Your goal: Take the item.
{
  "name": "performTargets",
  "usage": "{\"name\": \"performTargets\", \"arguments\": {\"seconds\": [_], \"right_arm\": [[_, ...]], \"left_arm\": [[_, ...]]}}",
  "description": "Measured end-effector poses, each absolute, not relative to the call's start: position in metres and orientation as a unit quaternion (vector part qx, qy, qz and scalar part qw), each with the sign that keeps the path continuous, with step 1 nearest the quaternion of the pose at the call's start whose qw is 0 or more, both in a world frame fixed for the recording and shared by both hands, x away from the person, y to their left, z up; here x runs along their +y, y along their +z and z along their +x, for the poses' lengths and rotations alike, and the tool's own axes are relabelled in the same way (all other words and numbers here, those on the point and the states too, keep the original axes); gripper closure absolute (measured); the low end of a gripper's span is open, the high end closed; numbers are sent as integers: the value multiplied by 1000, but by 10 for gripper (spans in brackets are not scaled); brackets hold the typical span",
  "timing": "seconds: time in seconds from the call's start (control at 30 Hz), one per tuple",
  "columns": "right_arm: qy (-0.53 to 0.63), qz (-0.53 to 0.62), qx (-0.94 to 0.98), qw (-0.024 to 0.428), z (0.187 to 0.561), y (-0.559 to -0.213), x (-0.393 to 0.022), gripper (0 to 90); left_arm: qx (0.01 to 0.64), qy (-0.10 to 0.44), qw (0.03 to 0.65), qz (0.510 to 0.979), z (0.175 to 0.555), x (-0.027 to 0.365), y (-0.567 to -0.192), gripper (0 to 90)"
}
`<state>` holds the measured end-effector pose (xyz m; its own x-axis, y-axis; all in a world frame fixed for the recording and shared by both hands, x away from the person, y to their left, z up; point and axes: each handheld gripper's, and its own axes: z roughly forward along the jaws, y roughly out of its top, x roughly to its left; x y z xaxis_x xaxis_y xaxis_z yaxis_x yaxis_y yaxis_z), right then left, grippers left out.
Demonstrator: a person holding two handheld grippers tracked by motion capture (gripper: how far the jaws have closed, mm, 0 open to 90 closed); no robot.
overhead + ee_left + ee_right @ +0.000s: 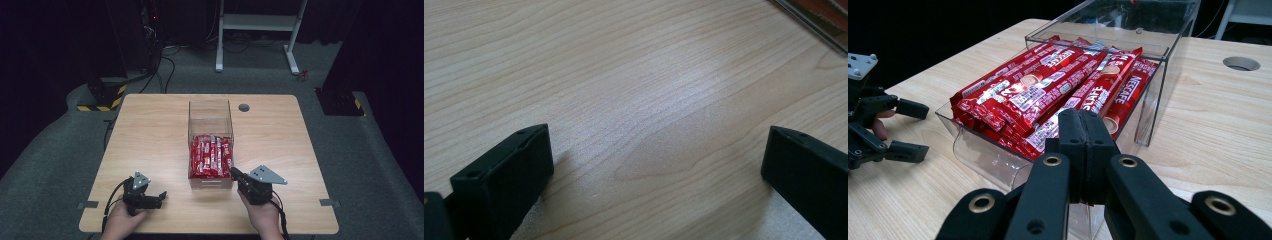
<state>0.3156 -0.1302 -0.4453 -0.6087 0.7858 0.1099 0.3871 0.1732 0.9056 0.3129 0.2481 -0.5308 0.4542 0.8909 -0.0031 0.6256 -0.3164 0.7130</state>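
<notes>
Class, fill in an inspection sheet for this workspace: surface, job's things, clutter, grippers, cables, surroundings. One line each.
Surface: wooden table, light grain, with a round cable hole near the far edge.
Job's things: clear box at mid-table, open on top; red sachets piled in its near part, the far part bare.
Clutter: nothing seen.
Grippers: left gripper low over the table, jaws open with nothing between; right gripper by the box's near right corner, jaws shut and empty.
Cables: one cable trails from the left gripper; floor cables run behind the table.
Surroundings: grey carpet, white frame at the back, dark curtains.
</notes>
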Motion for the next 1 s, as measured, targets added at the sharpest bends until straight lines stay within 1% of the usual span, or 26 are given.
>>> {"name": "performTargets", "arguments": {"seconds": [1.0], "right_arm": [[515,404,726,211,314,-441,-144,898]], "left_arm": [[482,201,330,786,313,248,-531,6]]}}
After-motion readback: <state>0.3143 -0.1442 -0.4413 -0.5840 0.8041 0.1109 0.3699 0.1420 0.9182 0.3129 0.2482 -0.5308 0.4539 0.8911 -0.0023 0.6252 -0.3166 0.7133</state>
